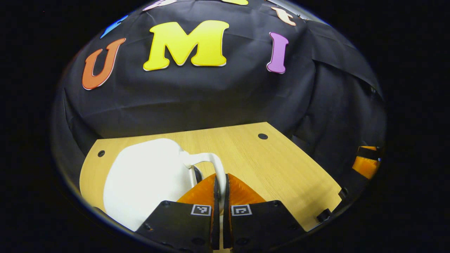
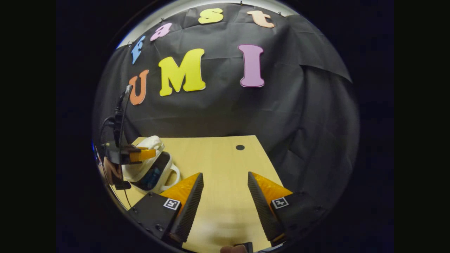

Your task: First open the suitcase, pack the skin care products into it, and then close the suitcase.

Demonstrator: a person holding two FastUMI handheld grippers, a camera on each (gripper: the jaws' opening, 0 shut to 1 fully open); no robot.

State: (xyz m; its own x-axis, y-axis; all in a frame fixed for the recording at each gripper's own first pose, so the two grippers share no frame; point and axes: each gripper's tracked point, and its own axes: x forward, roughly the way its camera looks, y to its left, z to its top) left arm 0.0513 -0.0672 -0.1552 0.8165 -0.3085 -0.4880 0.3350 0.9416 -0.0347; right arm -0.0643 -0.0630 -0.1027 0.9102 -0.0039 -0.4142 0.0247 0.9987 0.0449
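Two grippers are at work over the wooden surface, and the left one carries the step in hand. At the left of the surface sits the small white suitcase, its lid lifted part-way in the right gripper view, with something dark and bluish inside that I cannot make out. The left gripper has its fingers closed almost together on the thin white handle. I judge this to be the lid swing, though I cannot tell whether it is opening or closing. To do it well, keep the pinch firm and follow the hinge's arc rather than pulling straight, so the light case does not slide. Farther right, the right gripper hangs wide open, holding nothing, over bare wood; it could steady the base.
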